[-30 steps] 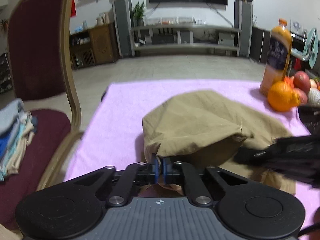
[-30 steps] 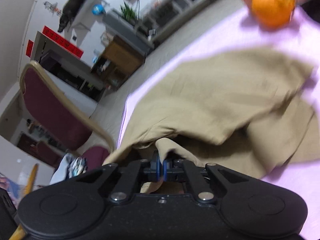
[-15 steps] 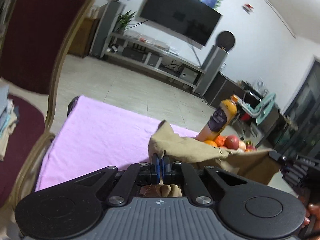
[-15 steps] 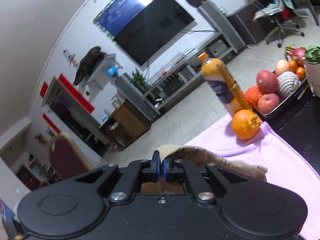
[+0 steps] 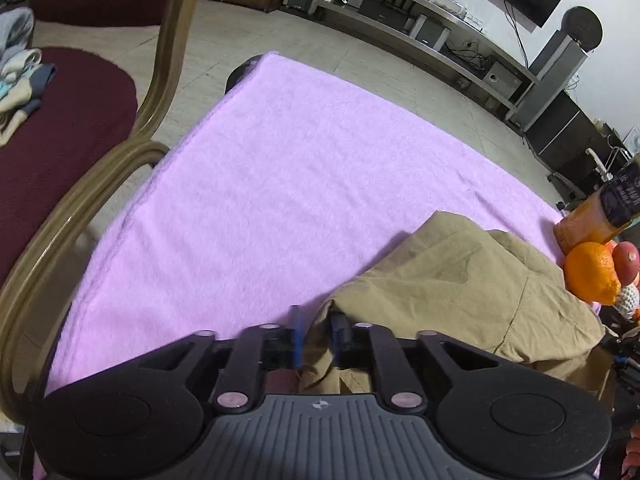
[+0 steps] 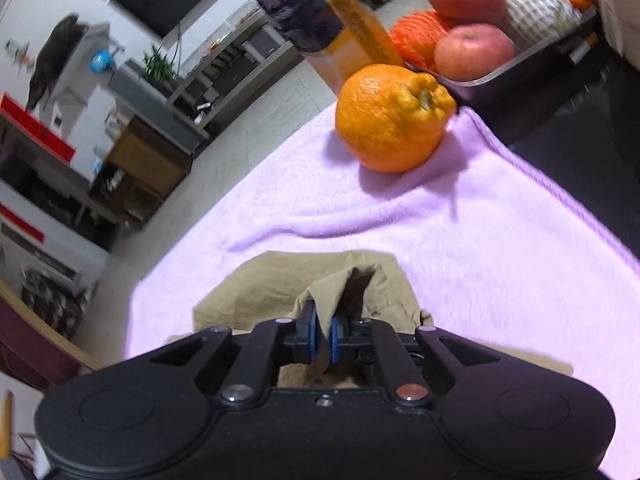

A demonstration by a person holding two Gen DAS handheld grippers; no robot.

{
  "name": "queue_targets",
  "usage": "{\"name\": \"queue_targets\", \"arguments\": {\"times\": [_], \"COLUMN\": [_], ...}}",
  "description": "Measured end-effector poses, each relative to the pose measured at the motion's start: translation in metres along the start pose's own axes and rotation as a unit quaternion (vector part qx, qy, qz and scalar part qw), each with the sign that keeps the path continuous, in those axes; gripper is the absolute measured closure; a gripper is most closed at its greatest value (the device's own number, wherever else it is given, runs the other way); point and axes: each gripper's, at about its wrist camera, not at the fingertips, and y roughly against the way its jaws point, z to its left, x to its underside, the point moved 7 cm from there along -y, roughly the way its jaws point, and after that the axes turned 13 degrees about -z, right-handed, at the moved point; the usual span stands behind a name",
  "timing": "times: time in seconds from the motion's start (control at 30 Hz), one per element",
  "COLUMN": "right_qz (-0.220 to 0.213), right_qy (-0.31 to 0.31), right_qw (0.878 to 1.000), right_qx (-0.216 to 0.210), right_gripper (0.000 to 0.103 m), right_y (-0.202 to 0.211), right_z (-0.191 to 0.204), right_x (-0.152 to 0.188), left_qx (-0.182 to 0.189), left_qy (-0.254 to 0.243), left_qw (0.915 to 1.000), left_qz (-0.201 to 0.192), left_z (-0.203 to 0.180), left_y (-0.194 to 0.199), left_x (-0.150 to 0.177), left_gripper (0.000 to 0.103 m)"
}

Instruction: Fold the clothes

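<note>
Under the left wrist camera, the left tongs (image 5: 318, 330) are opening: the blue-padded fingers stand apart with the corner of the khaki-tan cotton garment (image 5: 460, 292) loose between them, no pad visibly pressing it. That garment lies in a rumpled heap on the pink-lilac fleece blanket covering the surface (image 5: 280, 184), towards its right side, close to the knobbly orange citrus fruit (image 5: 590, 274) and the orange juice bottle with dark label (image 5: 600, 216). If the corner drops askew, the fold may land crooked.

From the right wrist camera, the right tongs (image 6: 322, 338) are also opening, yet only a narrow gap shows and a fold of the same garment (image 6: 280, 288) sits between the pads, apparently barely gripped. Uneven release could drag the cloth sideways. The citrus fruit (image 6: 390, 116) and clear tray of apples and oranges (image 6: 520, 68) lie ahead; a careless sweep might knock them.
</note>
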Motion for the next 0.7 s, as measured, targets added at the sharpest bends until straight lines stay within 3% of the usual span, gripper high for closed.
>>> {"name": "queue_targets", "arguments": {"times": [0.07,0.1,0.17,0.23,0.27,0.4,0.53,0.7], "right_qz": [0.009,0.013,0.021,0.031,0.033,0.056,0.12,0.161], "right_qy": [-0.006,-0.008,-0.013,-0.02,-0.018,-0.007,0.0,0.008], "right_qw": [1.0,1.0,1.0,0.999,0.999,0.998,0.992,0.986], "right_qx": [-0.005,-0.008,-0.016,-0.027,-0.032,-0.037,-0.049,-0.038], "right_gripper": [0.08,0.075,0.053,0.043,0.037,0.036,0.053,0.053], "right_y": [0.01,0.016,0.036,0.056,0.063,0.077,0.068,0.053], "right_z": [0.0,0.001,0.001,0.001,-0.001,-0.013,-0.024,-0.034], "right_x": [0.002,0.004,0.008,0.013,0.015,0.029,0.053,0.074], "left_qx": [0.014,0.025,0.041,0.057,0.066,0.087,0.078,0.09], "left_qy": [0.013,0.022,0.037,0.045,0.045,0.007,-0.057,-0.052], "left_qw": [0.9998,0.9994,0.9984,0.9972,0.9967,0.9962,0.995,0.9941], "left_qz": [-0.004,-0.006,-0.011,-0.015,-0.015,-0.005,0.026,0.03], "left_z": [0.002,0.003,0.003,0.002,0.0,-0.013,-0.025,-0.021], "left_y": [0.013,0.023,0.043,0.06,0.065,0.075,0.054,0.036], "left_x": [0.0,0.002,0.008,0.019,0.026,0.055,0.077,0.08], "left_gripper": [0.062,0.061,0.05,0.038,0.037,0.034,0.035,0.035]}}
